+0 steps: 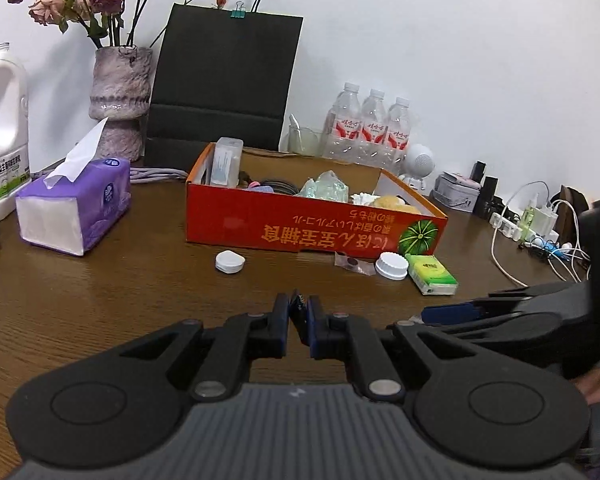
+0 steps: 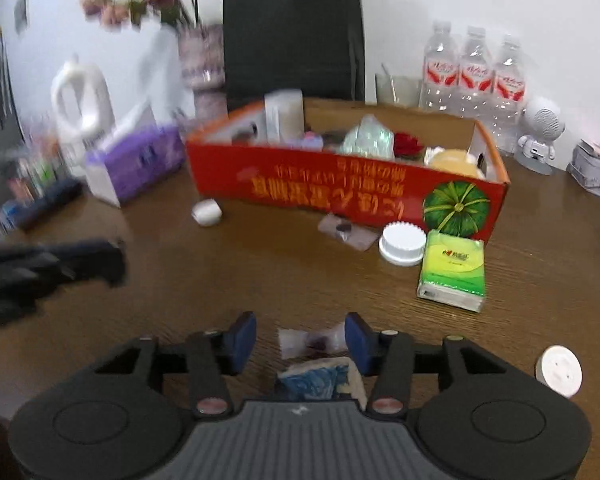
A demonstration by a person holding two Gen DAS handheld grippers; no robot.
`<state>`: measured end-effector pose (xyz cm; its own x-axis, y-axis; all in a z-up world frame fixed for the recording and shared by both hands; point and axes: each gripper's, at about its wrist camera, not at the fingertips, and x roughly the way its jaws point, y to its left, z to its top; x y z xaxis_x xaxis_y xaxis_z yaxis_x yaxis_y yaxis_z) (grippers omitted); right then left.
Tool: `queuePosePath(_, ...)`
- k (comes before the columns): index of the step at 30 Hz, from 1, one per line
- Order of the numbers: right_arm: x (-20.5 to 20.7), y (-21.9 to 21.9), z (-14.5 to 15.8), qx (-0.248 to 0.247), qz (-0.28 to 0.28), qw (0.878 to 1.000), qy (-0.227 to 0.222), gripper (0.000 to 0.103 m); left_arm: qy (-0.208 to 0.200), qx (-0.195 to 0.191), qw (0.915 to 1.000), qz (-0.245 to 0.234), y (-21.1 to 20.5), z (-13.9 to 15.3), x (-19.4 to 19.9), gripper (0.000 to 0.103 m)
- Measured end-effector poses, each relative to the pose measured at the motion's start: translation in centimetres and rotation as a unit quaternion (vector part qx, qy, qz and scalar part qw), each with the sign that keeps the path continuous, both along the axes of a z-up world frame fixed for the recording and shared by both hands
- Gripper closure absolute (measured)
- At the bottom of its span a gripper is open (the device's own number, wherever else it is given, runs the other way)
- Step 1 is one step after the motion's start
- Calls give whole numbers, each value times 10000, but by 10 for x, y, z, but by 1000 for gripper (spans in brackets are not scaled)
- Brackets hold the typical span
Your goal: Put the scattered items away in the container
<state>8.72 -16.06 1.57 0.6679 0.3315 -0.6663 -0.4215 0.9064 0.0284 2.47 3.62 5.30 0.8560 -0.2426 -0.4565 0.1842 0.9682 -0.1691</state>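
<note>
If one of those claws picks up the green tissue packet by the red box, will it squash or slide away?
The green tissue packet looks soft and plastic-wrapped, so it would probably dent under the pads and may slip. It lies flat, so it is unlikely to roll.

Red carton: yellow East Asian lettering on the near wall, printed upside down beside a green melon picture; no character read with certainty. White jug: green label, print too small. Three water bottles: red-and-white labels, script illegible. Green tissue pack: small logo, unreadable.
</note>
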Motion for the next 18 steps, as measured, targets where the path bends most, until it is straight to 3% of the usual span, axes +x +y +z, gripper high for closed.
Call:
queuePosePath(9, 0, 2, -9, -43, 66, 10000, -42, 71, 206, 27, 9997, -116, -2, -10, 13, 93)
queuePosePath(10, 1, 1, -8, -37, 37, 10000, -38, 85, 233, 48, 9996, -126, -3, -11, 14, 93)
queuePosePath(11, 2, -1, -7, -17, -19, 10000, -25, 90, 268, 79, 9995, -138, -4, -12, 15, 93)
queuePosePath(18, 2, -9, -1, 280, -254, 9993, -61, 93, 196, 205, 9995, -117, -9, -4, 16, 93)
